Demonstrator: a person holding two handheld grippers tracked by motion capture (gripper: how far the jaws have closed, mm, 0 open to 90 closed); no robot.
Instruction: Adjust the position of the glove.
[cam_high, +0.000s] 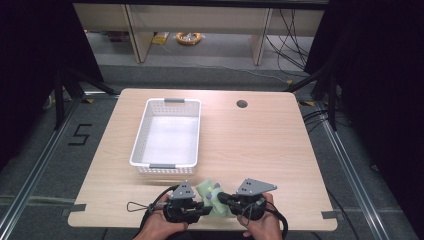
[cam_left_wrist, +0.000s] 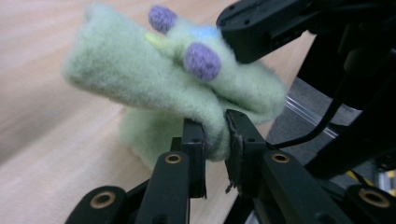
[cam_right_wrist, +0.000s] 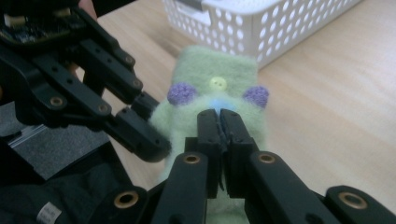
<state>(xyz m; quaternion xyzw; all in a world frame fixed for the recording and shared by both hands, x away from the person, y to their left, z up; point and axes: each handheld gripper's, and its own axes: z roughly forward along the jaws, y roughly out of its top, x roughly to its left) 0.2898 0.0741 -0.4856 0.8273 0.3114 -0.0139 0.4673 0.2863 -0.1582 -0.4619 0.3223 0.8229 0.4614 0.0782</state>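
Item 1, nearest me: left gripper (cam_high: 202, 209), at the near edge of the desk (cam_high: 260, 145), just in front of the white basket. My fingers (cam_left_wrist: 194, 140) here are drawn narrow and pinch a fold of the green felt pouch (cam_left_wrist: 140, 70); the felt bulges between the two pads.

Item 2: right gripper (cam_high: 222, 198), beside the left one, also in front of the basket. Its fingers (cam_right_wrist: 208, 123) are pressed nearly together on the pouch's near end, by a pale blue patch.

Item 3: green felt pouch, fuzzy, with two purple knobs (cam_right_wrist: 181, 93) and a small yellow button (cam_right_wrist: 217, 83). It lies between my two grippers, near end lifted in their grip, far end pointing toward the basket and stopping just short of its front wall.

Item 4: white perforated plastic basket (cam_high: 142, 135), rectangular, grey handle tabs on both short ends, standing on the desk beyond the pouch.

Item 5: round cable hole (cam_high: 242, 104) in the desk, right of the basket's far end.
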